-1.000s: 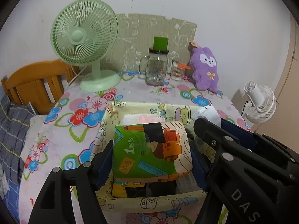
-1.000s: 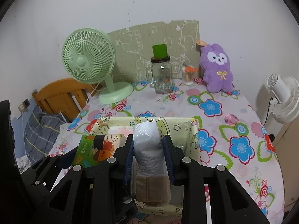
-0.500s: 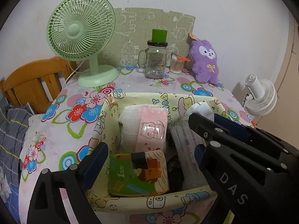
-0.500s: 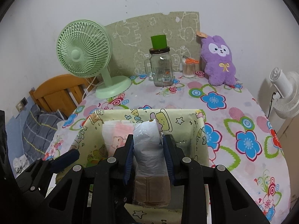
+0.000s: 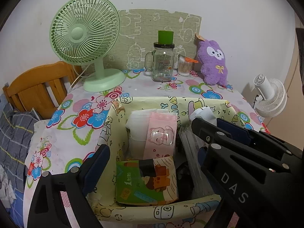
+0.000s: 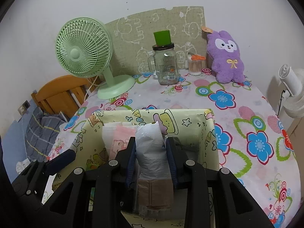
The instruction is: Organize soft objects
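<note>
Jaws of your left gripper (image 5: 152, 155) spread wide after just opening, green packet (image 5: 147, 180) lying loose below in the box (image 5: 171, 211), your right gripper (image 6: 151, 148) clenched on a grey bag roll (image 6: 151, 146) above that box.

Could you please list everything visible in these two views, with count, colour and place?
box: one, pale yellow cartoon print, near table edge
green pack: one, green, front of box
pink pack: one, pink and white, upright at box's back
bag roll: one, grey-white, over box
fan: one, green, back left
jar: one, clear, green cap, back centre
swab pot: one, clear, beside jar
plush: one, purple, back right
white fan: one, off table, right
chair: one, wooden, left
left gripper: black, open, over box
right gripper: black, shut on bag roll
</note>
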Demonstrator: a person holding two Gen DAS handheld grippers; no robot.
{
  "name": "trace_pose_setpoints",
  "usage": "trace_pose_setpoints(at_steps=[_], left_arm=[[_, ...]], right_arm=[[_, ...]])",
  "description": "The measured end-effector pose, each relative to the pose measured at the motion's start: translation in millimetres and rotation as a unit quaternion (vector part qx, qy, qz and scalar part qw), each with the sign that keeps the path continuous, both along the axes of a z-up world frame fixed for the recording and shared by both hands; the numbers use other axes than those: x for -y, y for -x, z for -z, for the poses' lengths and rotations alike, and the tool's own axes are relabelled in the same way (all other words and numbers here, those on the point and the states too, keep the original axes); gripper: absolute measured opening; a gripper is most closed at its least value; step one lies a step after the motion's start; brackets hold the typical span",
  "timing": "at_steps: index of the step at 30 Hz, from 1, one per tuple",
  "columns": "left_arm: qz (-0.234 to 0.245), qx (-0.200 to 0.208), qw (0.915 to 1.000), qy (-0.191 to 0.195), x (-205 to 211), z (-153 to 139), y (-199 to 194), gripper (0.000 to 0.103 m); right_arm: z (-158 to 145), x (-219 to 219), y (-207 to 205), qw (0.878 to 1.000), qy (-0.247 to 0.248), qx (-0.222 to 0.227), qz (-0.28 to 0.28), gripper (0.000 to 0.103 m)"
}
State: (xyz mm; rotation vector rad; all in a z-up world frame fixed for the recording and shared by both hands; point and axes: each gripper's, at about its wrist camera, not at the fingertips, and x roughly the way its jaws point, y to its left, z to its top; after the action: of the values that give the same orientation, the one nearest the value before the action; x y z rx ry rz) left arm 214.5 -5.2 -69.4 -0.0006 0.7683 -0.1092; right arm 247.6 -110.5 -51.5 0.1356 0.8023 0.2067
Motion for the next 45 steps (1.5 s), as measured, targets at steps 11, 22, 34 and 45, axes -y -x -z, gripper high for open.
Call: trace_pose_setpoints(at_steps=[11, 22, 34, 45], left_arm=[[0.003, -0.006, 1.0, 0.004, 2, 0, 9, 0.101], [-0.003, -0.002, 1.0, 0.005, 5, -5, 28, 0.103], [-0.006, 0.016, 0.9998, 0.006, 7, -20, 52, 0.103], [-0.013, 0.04, 0.9991, 0.011, 3, -41, 77, 0.103]], right_arm=[[-7, 4, 13, 1.0, 0.012, 0.014, -0.004, 0.068], [-12, 10, 35, 1.0, 0.014, 0.015, -0.005, 0.079], [-30, 19, 65, 0.999, 0.012, 0.029, 0.008, 0.089], [-54, 37, 97, 0.998, 0.009, 0.051, 0.035, 0.096]])
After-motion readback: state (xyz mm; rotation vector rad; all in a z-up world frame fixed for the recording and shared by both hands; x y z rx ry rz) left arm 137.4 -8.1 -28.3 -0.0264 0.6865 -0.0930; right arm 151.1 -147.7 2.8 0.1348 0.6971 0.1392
